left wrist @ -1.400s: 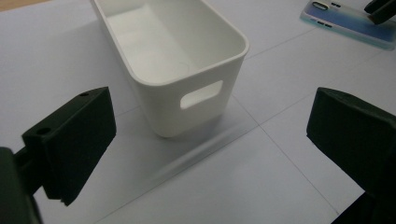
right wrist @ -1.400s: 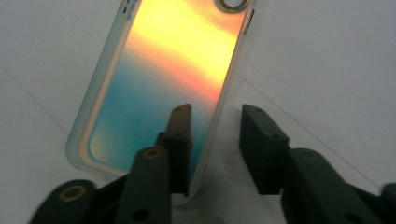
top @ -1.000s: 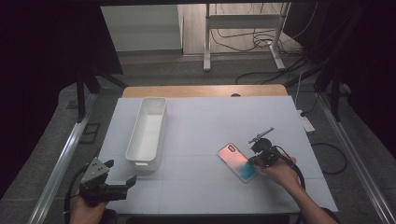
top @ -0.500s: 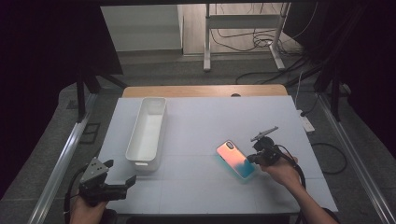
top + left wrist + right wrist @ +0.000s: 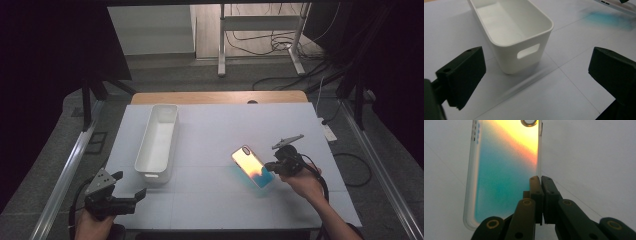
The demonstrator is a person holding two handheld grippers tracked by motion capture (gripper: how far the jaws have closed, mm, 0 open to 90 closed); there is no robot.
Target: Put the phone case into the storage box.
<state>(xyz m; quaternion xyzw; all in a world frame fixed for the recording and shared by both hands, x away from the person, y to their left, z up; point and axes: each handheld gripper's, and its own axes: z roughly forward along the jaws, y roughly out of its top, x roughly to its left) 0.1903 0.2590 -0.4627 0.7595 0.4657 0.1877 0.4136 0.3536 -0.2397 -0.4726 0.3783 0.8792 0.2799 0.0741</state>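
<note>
A phone case (image 5: 251, 166) with a yellow-to-teal gradient sits right of the table's middle. My right gripper (image 5: 271, 166) is shut on its near right edge. In the right gripper view the two jaws (image 5: 541, 179) are pressed together on the long side rim of the case (image 5: 504, 170), which stands tilted off the white tabletop. My left gripper (image 5: 127, 191) hovers at the table's front left corner, jaws wide open and empty. In the left gripper view (image 5: 536, 75) it faces the handle end of a white bin (image 5: 506, 60).
The long white bin (image 5: 145, 145) lies lengthwise on the left half of the table (image 5: 215, 125). A wooden strip runs along the far edge. Cables and a metal stand are on the floor beyond the table.
The right gripper and the phone case have edged slightly upward in the high view. The left gripper has stayed in place.
</note>
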